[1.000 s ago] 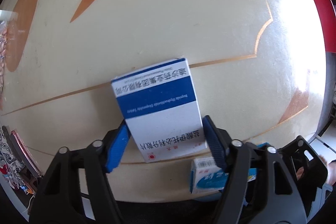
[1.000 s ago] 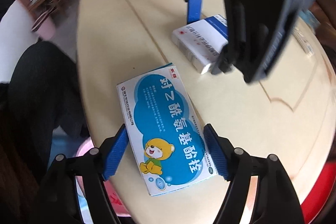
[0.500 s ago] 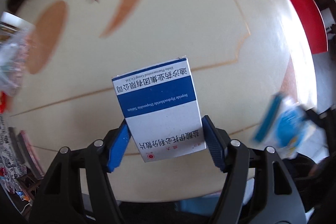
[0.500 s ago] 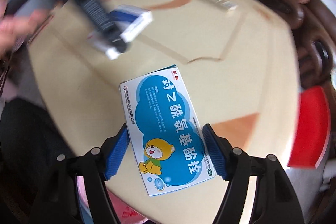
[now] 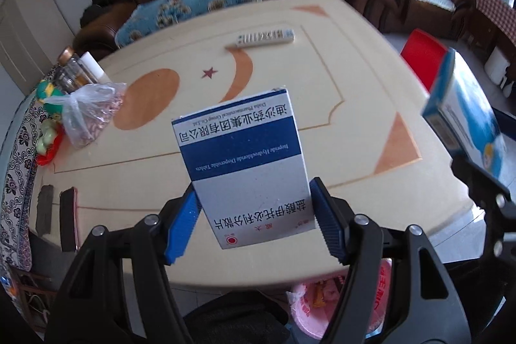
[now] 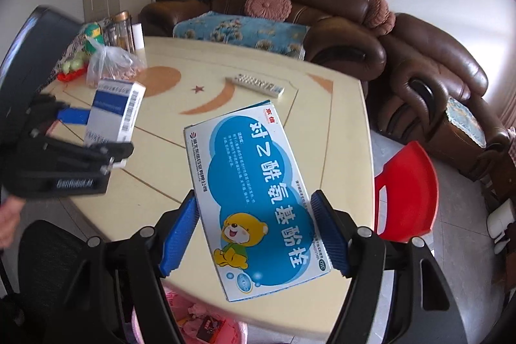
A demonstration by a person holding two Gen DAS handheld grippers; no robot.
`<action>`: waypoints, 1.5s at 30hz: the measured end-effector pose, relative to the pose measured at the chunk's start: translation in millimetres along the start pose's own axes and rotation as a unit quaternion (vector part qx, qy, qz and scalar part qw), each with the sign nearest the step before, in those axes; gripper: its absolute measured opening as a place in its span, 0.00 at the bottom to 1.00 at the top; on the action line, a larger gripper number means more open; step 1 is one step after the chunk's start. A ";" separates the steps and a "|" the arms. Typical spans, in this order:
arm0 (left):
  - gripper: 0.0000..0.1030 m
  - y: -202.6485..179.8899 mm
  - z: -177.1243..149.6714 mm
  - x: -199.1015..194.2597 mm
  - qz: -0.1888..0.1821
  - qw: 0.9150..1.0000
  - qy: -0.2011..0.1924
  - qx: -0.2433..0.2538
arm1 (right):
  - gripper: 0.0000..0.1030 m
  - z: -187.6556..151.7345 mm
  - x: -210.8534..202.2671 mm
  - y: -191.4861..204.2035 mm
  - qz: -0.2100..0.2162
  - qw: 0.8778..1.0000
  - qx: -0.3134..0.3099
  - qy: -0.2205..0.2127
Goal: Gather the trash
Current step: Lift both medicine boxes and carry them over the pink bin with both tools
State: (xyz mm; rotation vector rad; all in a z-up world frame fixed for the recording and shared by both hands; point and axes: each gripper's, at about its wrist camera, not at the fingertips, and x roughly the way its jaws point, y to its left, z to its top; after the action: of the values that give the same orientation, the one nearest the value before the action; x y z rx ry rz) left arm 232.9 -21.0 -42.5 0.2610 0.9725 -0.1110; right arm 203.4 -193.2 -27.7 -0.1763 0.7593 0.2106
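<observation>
With both grippers clamping boxes, the left gripper (image 5: 251, 221) on the white-and-blue cardboard medicine box (image 5: 245, 163) and the right gripper (image 6: 254, 231) on the blue cartoon-bear box (image 6: 258, 199) (gripped only at the lower edges), either could slip and miss the pink bin (image 6: 193, 328).

The box (image 5: 245, 163) wore a dark blue band over white and grey, with a red dot at its 6 o'clock edge. The other box (image 6: 258, 199) showed sky-blue clouds on white and a yellow bear in green. The table (image 5: 322, 79) was cream with orange shapes and a maroon star. At its 3 o'clock stood a red chair (image 6: 409, 192); at 12 o'clock, a brown sofa (image 6: 322, 8).
</observation>
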 end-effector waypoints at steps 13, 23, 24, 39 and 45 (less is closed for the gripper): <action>0.64 -15.6 -73.4 -75.5 0.003 0.998 -0.058 0.025 | 0.66 -42.2 -92.1 28.2 0.000 0.999 0.024 -0.025; 0.64 -20.4 -118.0 -90.1 -0.022 0.997 -0.063 0.027 | 0.66 -79.6 -121.3 53.9 0.010 0.999 0.027 -0.017; 0.64 -21.0 -121.2 -90.7 -0.023 0.997 -0.063 0.027 | 0.66 -83.2 -122.8 55.3 0.011 0.999 0.027 -0.015; 0.64 -43.8 -153.0 -77.6 -0.064 0.996 -0.039 0.052 | 0.66 -126.9 -120.0 59.9 0.017 0.999 0.043 0.018; 0.64 -52.5 -163.3 -55.7 -0.070 0.995 -0.014 0.063 | 0.66 -143.2 -102.4 58.8 0.023 0.998 0.050 0.042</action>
State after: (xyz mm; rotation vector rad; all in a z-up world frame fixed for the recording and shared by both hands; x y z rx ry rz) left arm 59.8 -29.1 -92.6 0.3061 0.9571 -0.3036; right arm 21.5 -182.8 -63.1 -0.0725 0.8566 0.2088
